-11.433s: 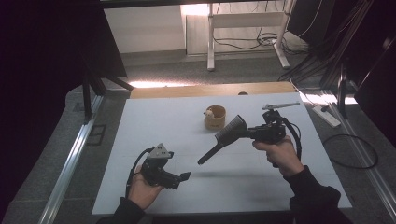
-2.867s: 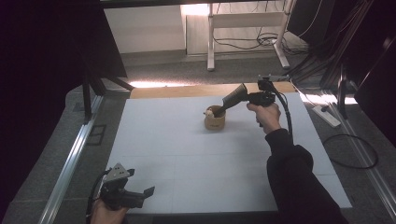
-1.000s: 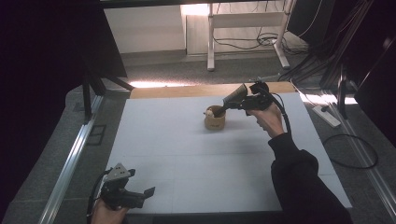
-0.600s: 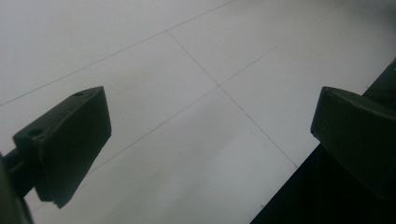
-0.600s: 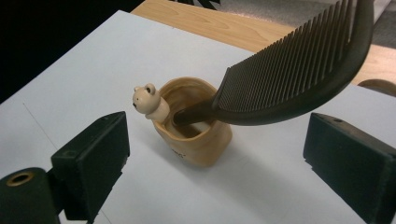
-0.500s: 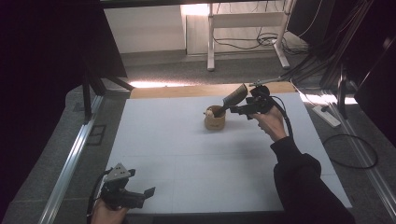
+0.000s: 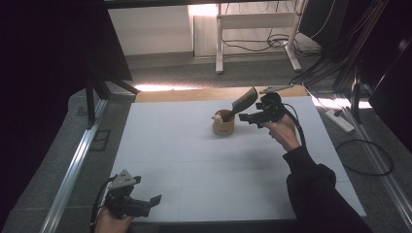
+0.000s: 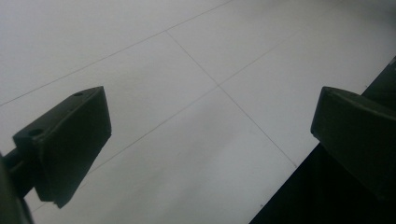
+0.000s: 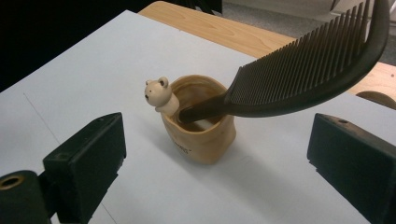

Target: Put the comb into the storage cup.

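Note:
A small wooden cup (image 7: pixel 224 127) (image 9: pixel 201 137) with a pale bear figure (image 9: pixel 159 93) on its rim stands at the far middle of the white table (image 7: pixel 194 160). A black comb (image 7: pixel 245 101) (image 9: pixel 308 74) leans in it, handle down and teeth up toward the right. Just right of the cup, my right gripper (image 7: pixel 243 117) (image 9: pixel 218 151) is open; its jaws have just been opening, and nothing is pressed between them. The comb's toothed end hangs above them. My left gripper (image 7: pixel 154 200) (image 8: pixel 210 135) is open over bare table at the near left corner.
A wooden strip (image 7: pixel 184 94) runs along the table's far edge. A metal rail (image 7: pixel 73 165) lies on the floor to the left, with a power strip (image 7: pixel 337 120) and cables to the right. The near table edge shows dark in the left gripper view.
The right gripper has let go of the comb and drawn back slightly to the right; the comb stays leaning in the cup. The left gripper has not moved.

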The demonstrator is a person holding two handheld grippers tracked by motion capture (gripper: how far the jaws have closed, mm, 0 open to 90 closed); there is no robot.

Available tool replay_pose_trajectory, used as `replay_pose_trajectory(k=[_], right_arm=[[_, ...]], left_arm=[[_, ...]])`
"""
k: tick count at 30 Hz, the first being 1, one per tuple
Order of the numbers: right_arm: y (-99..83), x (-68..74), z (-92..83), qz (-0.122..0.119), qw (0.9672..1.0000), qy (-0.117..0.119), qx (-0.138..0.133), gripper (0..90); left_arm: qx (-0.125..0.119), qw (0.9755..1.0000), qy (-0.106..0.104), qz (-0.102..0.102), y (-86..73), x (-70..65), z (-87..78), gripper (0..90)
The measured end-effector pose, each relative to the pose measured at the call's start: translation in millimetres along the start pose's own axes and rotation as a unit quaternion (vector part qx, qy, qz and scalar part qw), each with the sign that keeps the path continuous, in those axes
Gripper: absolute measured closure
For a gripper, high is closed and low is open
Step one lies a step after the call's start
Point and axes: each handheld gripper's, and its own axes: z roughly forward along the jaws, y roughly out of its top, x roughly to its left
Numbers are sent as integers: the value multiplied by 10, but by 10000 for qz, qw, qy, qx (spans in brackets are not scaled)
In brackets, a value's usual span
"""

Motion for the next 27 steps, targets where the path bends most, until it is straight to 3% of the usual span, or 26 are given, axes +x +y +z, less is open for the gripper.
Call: replay_pose_trajectory(k=[27], right_arm=[[-188,74,-139,-294,9995,-55,110,27]], left_arm=[[-11,10000,-2,22,0,-9,0,0]])
